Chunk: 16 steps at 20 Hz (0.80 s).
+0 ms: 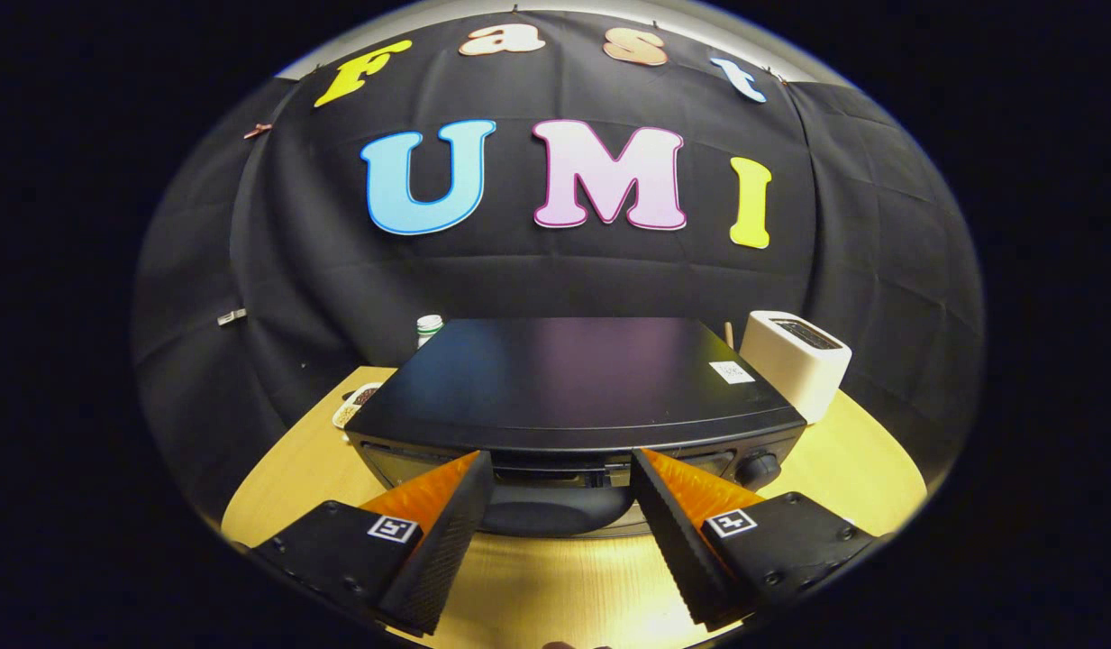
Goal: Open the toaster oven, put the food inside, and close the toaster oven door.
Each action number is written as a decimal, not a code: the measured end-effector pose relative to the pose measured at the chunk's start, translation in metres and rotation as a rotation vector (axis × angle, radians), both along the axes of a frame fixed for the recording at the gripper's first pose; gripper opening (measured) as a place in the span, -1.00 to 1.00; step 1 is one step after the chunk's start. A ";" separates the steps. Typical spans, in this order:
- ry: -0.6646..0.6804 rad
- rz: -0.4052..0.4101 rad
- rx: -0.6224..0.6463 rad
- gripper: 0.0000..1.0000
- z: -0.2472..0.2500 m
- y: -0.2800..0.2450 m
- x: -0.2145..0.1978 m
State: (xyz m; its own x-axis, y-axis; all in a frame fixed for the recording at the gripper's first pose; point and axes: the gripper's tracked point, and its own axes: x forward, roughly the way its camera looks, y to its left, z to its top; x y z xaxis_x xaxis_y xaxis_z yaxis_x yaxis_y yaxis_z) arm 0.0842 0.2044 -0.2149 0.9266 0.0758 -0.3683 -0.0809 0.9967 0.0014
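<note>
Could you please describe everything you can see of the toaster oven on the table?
The toaster oven is a wide black box with a smooth, slightly glossy top bearing a small white sticker near its back right corner. It stands upright on the wooden table. A round knob sits at its front right, and the dark handle lies just ahead of the open claw, between the fingers, neither pressing it.

Your gripper (562, 464) hangs spread wide, its fingers flanking the black toaster oven's (573, 383) front at the handle (555, 516), gripping nothing. The oven sits on the wooden table (843, 469), with a white toaster (794, 362) behind its right corner.
</note>
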 end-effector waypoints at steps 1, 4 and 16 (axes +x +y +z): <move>0.030 0.005 0.010 0.99 -0.009 0.000 -0.006; 0.037 0.009 -0.006 0.94 -0.005 -0.001 -0.025; 0.234 0.077 -0.061 0.93 -0.083 -0.005 -0.113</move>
State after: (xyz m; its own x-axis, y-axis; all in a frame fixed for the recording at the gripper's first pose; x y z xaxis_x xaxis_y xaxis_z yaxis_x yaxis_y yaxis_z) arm -0.0288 0.1998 -0.2983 0.8078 0.1141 -0.5783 -0.1614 0.9864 -0.0309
